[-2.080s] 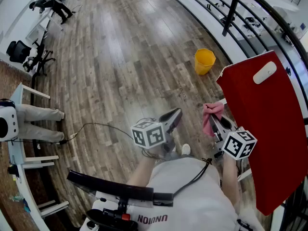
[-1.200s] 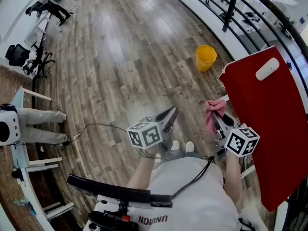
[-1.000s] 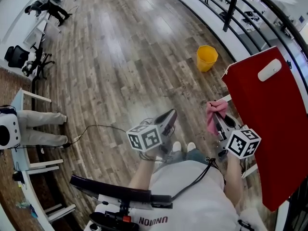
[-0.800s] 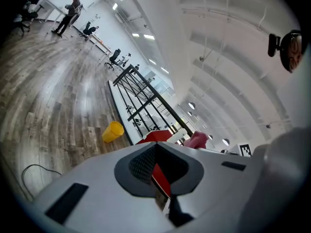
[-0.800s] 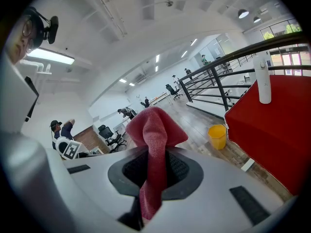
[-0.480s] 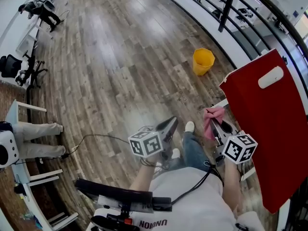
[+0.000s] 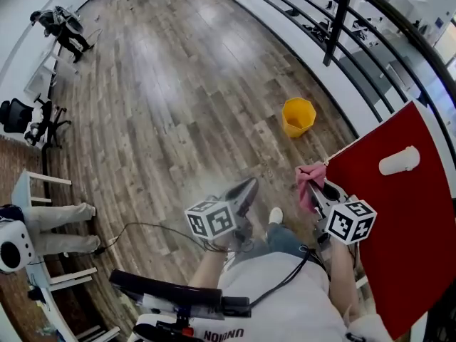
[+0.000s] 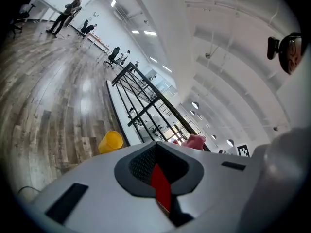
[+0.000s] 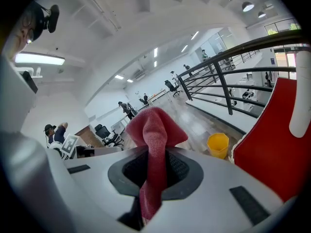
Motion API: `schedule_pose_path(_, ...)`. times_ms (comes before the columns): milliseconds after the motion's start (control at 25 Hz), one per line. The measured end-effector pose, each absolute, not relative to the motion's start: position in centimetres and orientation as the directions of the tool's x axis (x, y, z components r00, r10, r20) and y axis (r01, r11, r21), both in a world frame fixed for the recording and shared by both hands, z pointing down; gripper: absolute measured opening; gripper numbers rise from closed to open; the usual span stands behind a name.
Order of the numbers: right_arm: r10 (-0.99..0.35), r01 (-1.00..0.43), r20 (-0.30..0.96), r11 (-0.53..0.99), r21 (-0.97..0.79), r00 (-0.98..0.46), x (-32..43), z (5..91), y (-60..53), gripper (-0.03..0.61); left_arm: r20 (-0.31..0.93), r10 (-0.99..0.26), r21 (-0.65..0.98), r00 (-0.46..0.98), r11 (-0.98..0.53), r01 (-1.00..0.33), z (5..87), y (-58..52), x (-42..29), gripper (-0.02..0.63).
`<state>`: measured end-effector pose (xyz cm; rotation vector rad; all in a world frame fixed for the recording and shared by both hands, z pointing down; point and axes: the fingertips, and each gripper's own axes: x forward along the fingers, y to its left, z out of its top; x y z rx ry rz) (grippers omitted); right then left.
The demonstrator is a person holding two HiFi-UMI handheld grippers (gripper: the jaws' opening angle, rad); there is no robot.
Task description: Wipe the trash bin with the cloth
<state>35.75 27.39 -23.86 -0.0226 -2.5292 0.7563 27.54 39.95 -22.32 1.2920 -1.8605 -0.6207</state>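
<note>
The yellow trash bin (image 7: 298,116) stands upright on the wooden floor beside the railing base, ahead of both grippers; it also shows as the bin (image 8: 111,141) and the bin (image 9: 217,145) in the gripper views. My right gripper (image 7: 315,191) is shut on a pink cloth (image 7: 309,180), which sticks up between the jaws as the cloth (image 9: 154,130) at the right gripper (image 9: 153,166). My left gripper (image 7: 246,189) is shut and empty, with nothing in the left gripper (image 8: 155,159).
A large red board (image 7: 392,212) with a white handle (image 7: 399,160) leans close on the right. A black railing (image 7: 335,20) runs along the far right. A seated person (image 7: 50,226) and a cable (image 7: 142,226) are at the left; office chairs (image 7: 21,116) stand beyond.
Both grippers have been carried forward across the floor toward the yellow bin, which now sits lower in the head view. The cloth stays gripped; the left jaws stay shut.
</note>
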Motion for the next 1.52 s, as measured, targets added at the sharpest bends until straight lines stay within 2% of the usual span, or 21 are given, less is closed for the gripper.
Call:
schedule_pose_path(640,0.090,-0.204,0.481,0.826,-0.525,-0.872,27.6,-22.3,18.6,0.044,0.340,-0.932,0.755,-0.127,0.351,-0.553,-21.0,31.4,18.4,0.003)
schedule_pose_path(1120,-0.093,-0.391,0.512,0.764,-0.513,-0.854,16.3,-21.3,13.1,0.043,0.342,-0.940,0.755,0.020,0.262,-0.601,-20.6,25.5,4.4,0.003)
schedule_pose_path(1320,-0.196,-0.498,0.544,0.715,-0.490,-0.816,15.0,-20.6,10.9,0.044,0.348,-0.930,0.766,0.120,0.208,-0.608,-19.4,23.1,2.2,0.003)
schedule_pose_path(1520,-0.231,-0.549,0.565,0.672,-0.496,-0.792,14.3,-19.8,9.4,0.044,0.360,-0.916,0.785,0.179,0.193,-0.588,-17.9,21.0,1.4,0.003)
